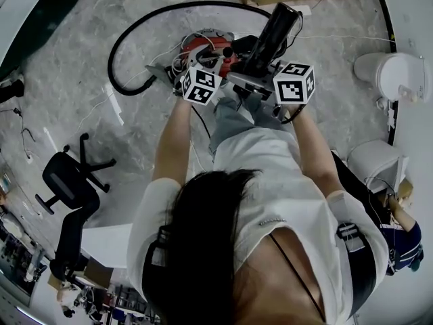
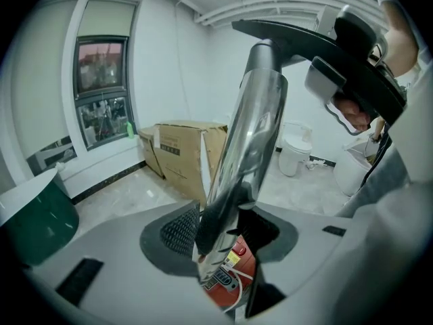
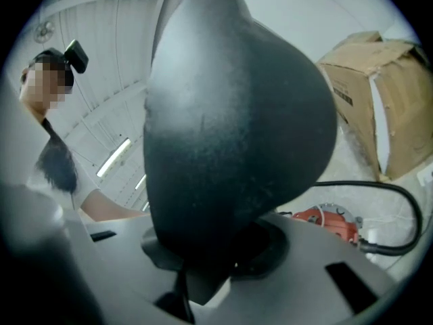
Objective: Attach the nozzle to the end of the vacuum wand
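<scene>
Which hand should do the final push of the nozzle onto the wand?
Right. The right gripper is clamped on the black nozzle, which the left gripper view shows at the top end of the chrome wand. The left gripper grips that wand lower down, so it likely serves best as brace.

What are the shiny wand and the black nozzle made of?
The wand is likely polished metal with a chrome-like finish: it mirrors the room in bright streaks. The nozzle is probably moulded plastic, matte black: its surface looks finely grained, with only a soft sheen.
</scene>
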`<action>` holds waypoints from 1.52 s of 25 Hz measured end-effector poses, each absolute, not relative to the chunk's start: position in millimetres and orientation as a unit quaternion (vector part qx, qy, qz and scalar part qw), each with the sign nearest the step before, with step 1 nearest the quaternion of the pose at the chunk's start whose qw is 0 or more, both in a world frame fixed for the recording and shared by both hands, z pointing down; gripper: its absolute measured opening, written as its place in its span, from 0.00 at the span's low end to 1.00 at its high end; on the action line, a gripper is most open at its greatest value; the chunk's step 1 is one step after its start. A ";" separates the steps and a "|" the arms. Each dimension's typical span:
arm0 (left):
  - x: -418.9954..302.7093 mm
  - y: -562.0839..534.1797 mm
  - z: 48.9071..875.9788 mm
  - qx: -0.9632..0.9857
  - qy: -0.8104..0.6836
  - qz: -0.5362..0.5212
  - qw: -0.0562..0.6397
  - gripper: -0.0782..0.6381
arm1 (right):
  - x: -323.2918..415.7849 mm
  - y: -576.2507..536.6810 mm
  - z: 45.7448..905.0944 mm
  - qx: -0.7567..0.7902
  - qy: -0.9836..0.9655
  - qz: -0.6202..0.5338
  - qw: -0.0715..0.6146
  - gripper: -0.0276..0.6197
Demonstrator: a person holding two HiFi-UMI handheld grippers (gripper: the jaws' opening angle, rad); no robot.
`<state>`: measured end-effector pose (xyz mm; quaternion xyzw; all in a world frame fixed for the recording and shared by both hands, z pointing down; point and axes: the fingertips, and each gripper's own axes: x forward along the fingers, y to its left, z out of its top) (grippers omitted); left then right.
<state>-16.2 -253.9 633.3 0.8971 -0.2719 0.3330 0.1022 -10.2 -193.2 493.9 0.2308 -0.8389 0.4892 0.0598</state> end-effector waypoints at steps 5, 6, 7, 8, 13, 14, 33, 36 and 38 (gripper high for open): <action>-16.0 -252.6 635.0 0.897 -0.263 0.340 0.108 0.36 | -6.2 -194.2 490.4 0.193 -0.822 0.536 0.010 0.24; -15.4 -252.6 635.1 0.897 -0.261 0.341 0.108 0.36 | -4.8 -194.8 490.5 0.187 -0.817 0.545 0.004 0.24; -14.5 -252.8 635.1 0.897 -0.260 0.342 0.108 0.36 | -3.8 -195.0 490.3 0.179 -0.813 0.553 -0.001 0.24; -13.5 -253.3 635.2 0.897 -0.260 0.342 0.107 0.36 | -3.3 -195.0 489.9 0.172 -0.811 0.559 -0.004 0.24; -12.9 -253.9 634.8 0.897 -0.263 0.339 0.109 0.36 | -8.3 -194.9 487.5 0.143 -0.810 0.568 -0.009 0.24; -12.9 -253.1 634.8 0.897 -0.263 0.339 0.110 0.36 | -9.3 -194.1 486.6 0.137 -0.810 0.571 -0.011 0.23; -17.6 -250.5 636.7 0.897 -0.247 0.347 0.118 0.36 | -26.7 -183.0 488.5 0.115 -0.827 0.549 0.037 0.23; -19.5 -249.6 636.8 0.897 -0.246 0.348 0.119 0.36 | -31.4 -180.0 491.1 0.124 -0.833 0.535 0.064 0.23; -20.7 -249.8 636.4 0.897 -0.246 0.349 0.120 0.36 | -34.7 -179.1 492.1 0.132 -0.838 0.524 0.079 0.23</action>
